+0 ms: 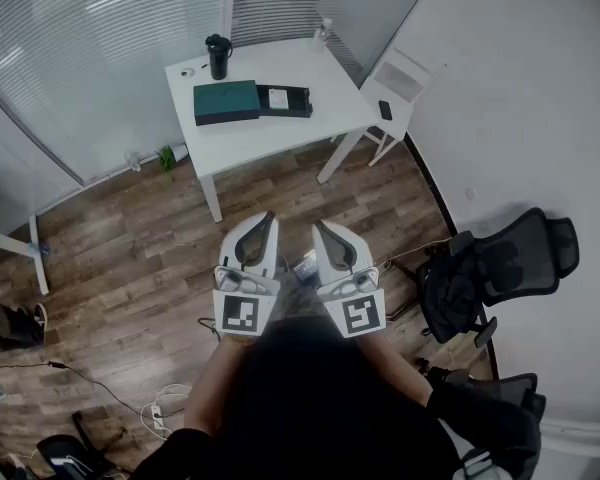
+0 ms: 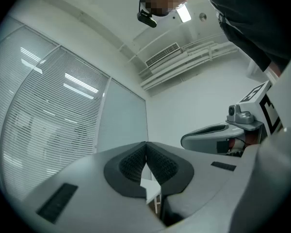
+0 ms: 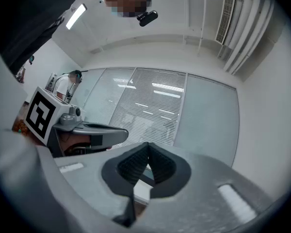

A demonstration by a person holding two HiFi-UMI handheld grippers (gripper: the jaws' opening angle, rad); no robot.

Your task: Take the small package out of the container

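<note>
white table point(image 1: 280, 133) at the far wall – dark container point(image 1: 300, 102) on it, small white package point(image 1: 278, 98) lying in its open black end. left gripper point(image 1: 269, 216) and right gripper point(image 1: 319, 227) side by side, well apart from it – both jaws pressed together, empty.

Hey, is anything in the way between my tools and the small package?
Nothing visible does. Only wood floor lies between the left tool, the right tool and the table; the small package lies uncovered in the open container.
</note>
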